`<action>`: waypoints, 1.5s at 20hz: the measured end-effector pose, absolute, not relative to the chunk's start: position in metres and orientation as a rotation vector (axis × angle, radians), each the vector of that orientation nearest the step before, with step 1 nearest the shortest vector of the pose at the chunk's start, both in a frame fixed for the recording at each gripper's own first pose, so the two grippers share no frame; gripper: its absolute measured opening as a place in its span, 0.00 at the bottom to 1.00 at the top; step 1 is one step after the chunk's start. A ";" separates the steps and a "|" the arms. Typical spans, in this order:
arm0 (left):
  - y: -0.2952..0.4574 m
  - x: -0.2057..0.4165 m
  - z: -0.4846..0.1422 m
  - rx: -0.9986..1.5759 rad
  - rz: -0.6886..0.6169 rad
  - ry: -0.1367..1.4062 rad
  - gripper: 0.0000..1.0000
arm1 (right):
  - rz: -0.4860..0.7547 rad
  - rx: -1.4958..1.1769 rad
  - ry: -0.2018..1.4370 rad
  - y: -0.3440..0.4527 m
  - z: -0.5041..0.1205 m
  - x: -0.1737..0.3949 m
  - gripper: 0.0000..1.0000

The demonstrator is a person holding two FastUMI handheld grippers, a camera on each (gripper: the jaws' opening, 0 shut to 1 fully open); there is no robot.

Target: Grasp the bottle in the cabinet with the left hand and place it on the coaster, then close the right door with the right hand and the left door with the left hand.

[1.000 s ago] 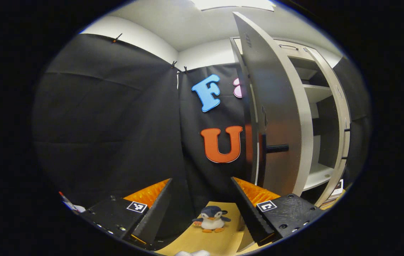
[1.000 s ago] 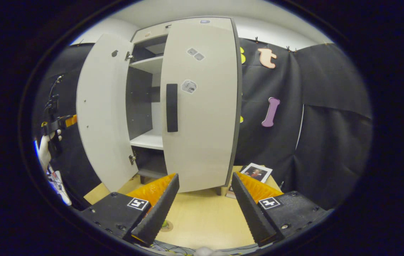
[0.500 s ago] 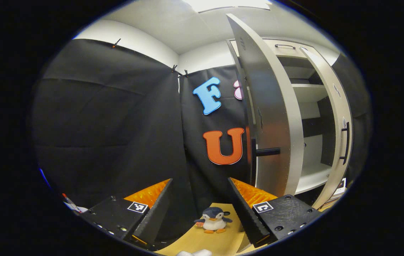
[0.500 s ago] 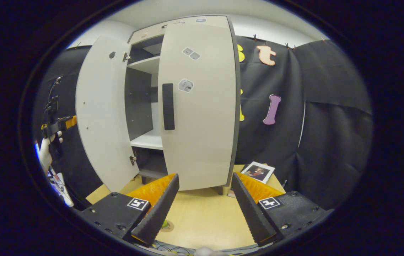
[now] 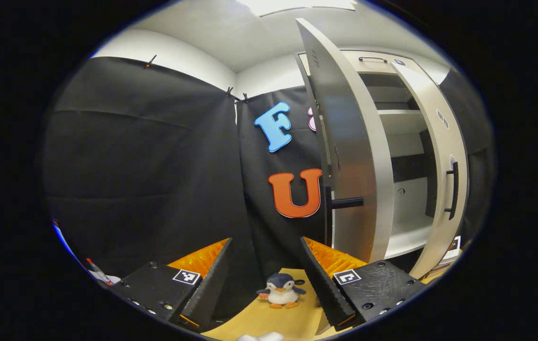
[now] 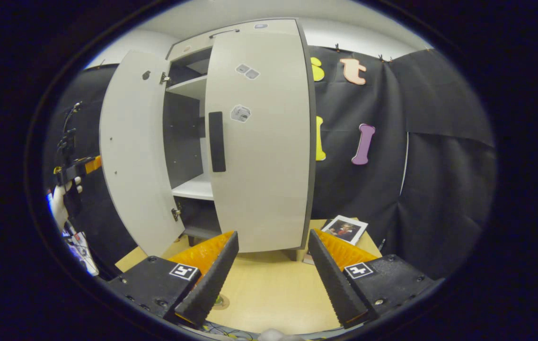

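Cabinet (image 6: 254, 142) on a pale wooden table (image 6: 269, 293), black cloth walls around.
Two doors: right door (image 6: 261, 137) almost shut at 12 o'clock, left door (image 6: 131, 156) wide open at 10. One toy penguin (image 5: 281, 291), one photo (image 6: 344, 229). The bottle and coaster cannot be made out. Right gripper (image 6: 271, 274) and left gripper (image 5: 264, 279) hang level, fingers apart, holding nothing; a hand (image 6: 60, 201) grips the left one at 9.

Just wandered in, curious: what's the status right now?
Both tools open, empty: left tool, right tool. Pale right cabinet door nearly shut; left door wide open. Nothing blocking.
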State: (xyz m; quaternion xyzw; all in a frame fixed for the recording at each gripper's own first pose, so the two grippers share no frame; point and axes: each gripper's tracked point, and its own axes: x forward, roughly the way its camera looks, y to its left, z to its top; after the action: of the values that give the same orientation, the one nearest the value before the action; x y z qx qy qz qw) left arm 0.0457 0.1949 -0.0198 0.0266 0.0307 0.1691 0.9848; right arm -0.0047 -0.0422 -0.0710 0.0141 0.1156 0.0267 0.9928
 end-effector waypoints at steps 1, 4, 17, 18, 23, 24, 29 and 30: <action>0.185 0.046 -0.019 0.057 0.326 0.061 0.91 | 0.055 0.027 0.230 -0.044 -0.071 -0.004 0.95; 0.156 0.052 -0.016 0.059 0.273 0.058 0.87 | 0.062 0.026 0.228 -0.048 -0.067 0.000 0.95; 0.060 0.081 -0.010 -0.008 0.104 0.046 0.96 | 0.023 0.036 0.171 -0.066 -0.044 -0.007 0.97; 0.061 0.079 -0.011 -0.005 0.105 0.053 0.96 | 0.024 0.041 0.172 -0.065 -0.044 -0.007 0.98; 0.063 0.063 -0.021 0.008 0.108 0.088 0.96 | 0.037 0.046 0.180 -0.058 -0.046 -0.009 0.95; 0.059 0.060 -0.022 0.007 0.102 0.093 0.96 | 0.040 0.047 0.178 -0.056 -0.044 -0.010 0.95; 0.040 0.039 -0.019 -0.001 0.053 0.094 0.96 | 0.034 0.041 0.145 -0.049 -0.032 -0.015 0.95; 0.036 0.033 -0.019 0.000 0.045 0.095 0.96 | 0.027 0.041 0.139 -0.048 -0.030 -0.016 0.97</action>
State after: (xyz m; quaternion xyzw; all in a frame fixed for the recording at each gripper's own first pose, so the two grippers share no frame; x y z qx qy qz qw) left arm 0.0325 0.0357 -0.0191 0.0001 0.0474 0.0226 0.9986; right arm -0.0162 -0.0483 -0.0300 0.0203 0.0692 0.0137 0.9973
